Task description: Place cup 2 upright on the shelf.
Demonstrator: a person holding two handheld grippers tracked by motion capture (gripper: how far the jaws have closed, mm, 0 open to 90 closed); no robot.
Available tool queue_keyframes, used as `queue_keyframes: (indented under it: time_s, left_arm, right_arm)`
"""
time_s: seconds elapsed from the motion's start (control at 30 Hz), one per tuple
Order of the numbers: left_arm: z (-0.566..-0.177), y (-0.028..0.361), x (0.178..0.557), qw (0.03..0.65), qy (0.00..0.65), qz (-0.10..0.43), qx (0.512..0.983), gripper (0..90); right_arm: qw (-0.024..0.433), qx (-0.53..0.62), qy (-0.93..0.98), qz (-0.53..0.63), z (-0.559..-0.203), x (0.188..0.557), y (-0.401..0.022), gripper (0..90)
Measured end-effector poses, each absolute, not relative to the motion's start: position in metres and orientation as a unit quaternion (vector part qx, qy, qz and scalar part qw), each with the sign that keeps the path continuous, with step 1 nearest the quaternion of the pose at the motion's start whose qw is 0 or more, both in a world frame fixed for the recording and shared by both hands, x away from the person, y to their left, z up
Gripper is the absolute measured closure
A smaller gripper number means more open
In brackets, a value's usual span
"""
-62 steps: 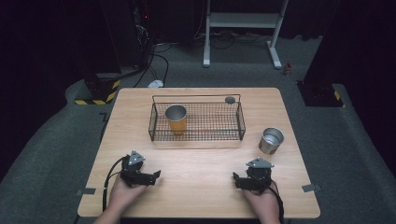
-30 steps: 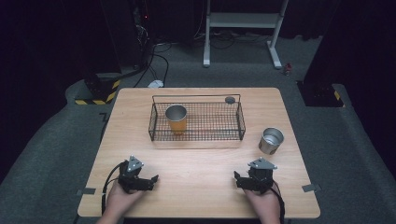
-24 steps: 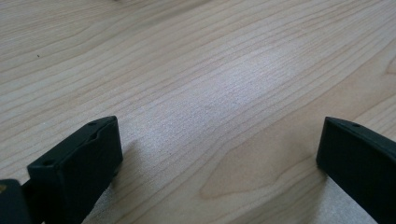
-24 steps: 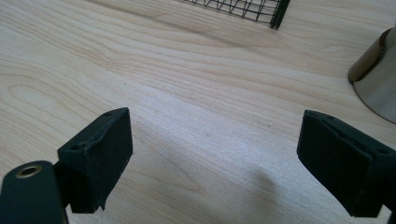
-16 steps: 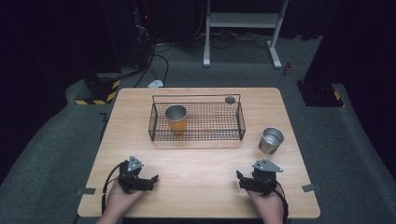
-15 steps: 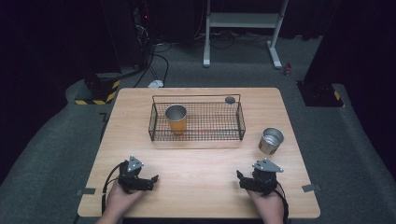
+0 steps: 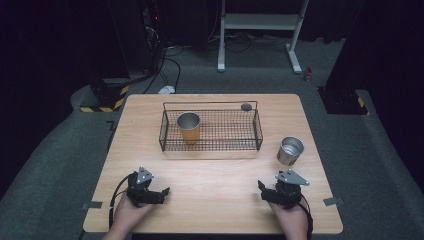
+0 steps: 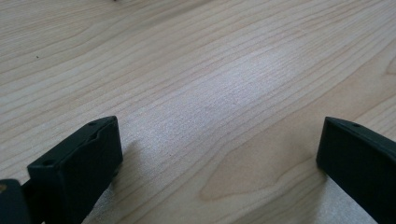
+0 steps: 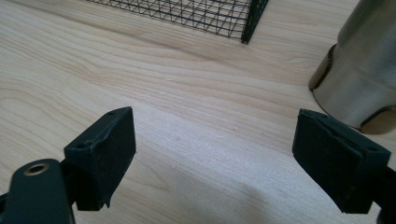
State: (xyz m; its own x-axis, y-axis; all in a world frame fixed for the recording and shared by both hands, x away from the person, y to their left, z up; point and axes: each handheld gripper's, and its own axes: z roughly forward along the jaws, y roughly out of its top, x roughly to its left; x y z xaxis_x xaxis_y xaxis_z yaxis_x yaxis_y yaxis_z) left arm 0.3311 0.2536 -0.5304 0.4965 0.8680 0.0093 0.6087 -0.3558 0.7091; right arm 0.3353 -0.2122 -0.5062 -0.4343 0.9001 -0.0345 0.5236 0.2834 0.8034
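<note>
**Both grippers low at the near edge, steel cup just ahead of your right one**

Your left gripper [image 7: 161, 192] rests at the near left part of the wooden table [image 7: 220, 170], held in your left hand [image 7: 129, 216]. Its jaws stand wide apart with nothing between them; the left gripper view [image 8: 219, 149] has bare wood grain under and beyond them (the jaw tips sit right down by the surface).

Moving to the middle, the black wire basket [image 7: 210, 144] stands toward the far side of the table. An orange cup with a metal rim [image 7: 189, 127] stands upright inside it, in its left half. A small dark round thing [image 7: 246, 106] lies just behind the basket's far right corner; you cannot tell what it is.

To the right, the steel cup [image 7: 290, 150] stands upright on the table, outside the basket and near its right front corner. Your right gripper [image 7: 264, 192] sits near the front edge, held in your right hand [image 7: 289, 220], jaws spread wide and empty. In the right gripper view [image 9: 212, 154] the steel cup [image 9: 362, 70] rises just beyond the right-hand jaw, apart from it, with the basket's corner [image 9: 254, 16] farther off.
</note>
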Motion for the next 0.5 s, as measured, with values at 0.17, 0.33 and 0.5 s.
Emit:
queue_keyframes:
  time_s: [0.17,0.33,0.5]
  left_arm:
    - [-0.531,0.253,0.331,0.330,0.462,0.198,0.799,0.6]
    - [-0.531,0.253,0.330,0.331,0.464,0.197,0.798,0.6]
    - [-0.531,0.253,0.330,0.331,0.464,0.197,0.798,0.6]
  right_arm:
    - [0.257,0.473,0.756,0.371,-0.505,0.337,-0.216,13.1]
    - [0.260,0.483,0.751,0.368,-0.506,0.337,-0.220,12.0]
    - [0.268,0.488,0.748,0.362,-0.507,0.338,-0.226,11.7]
